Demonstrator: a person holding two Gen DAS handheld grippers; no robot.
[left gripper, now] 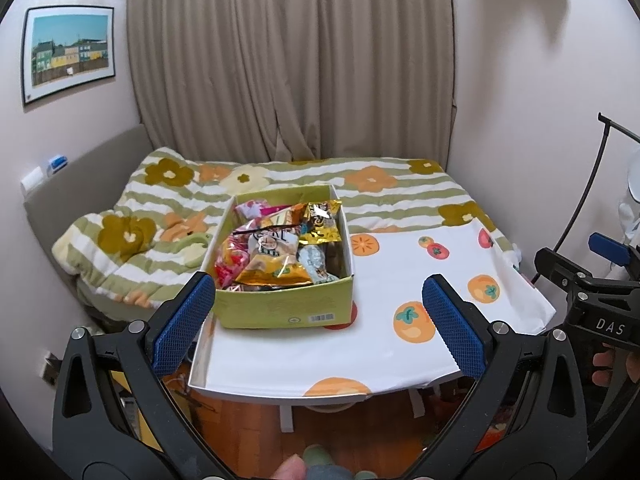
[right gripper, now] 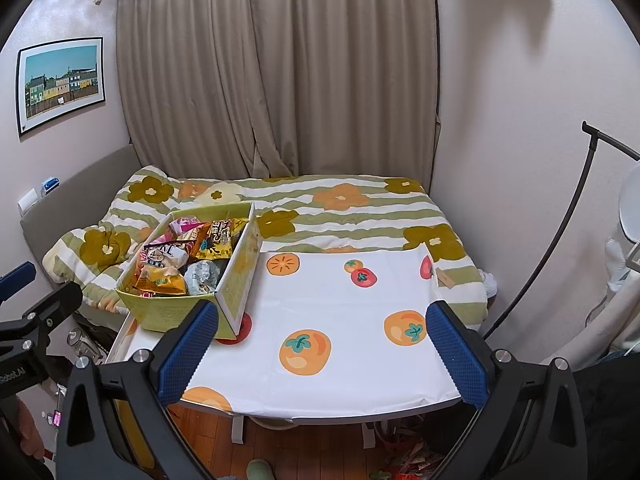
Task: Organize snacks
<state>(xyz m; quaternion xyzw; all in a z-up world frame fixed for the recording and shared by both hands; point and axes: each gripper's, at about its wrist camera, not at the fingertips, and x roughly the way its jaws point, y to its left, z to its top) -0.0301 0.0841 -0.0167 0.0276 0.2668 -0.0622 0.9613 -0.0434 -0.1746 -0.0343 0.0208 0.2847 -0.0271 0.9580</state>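
On the table's point(left gripper: 400, 280) left rear corner, green box point(left gripper: 280, 308) packed with snack packets point(left gripper: 276, 248), bed point(right gripper: 360, 208) behind, left gripper point(left gripper: 318, 324) and right gripper point(right gripper: 324, 344) both spread wide, holding nothing.

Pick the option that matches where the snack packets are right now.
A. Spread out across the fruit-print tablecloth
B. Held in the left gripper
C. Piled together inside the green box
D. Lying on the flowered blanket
C. The snack packets all sit heaped inside the green box at the left side of the table, while the left gripper and right gripper both hang open with nothing between their fingers.
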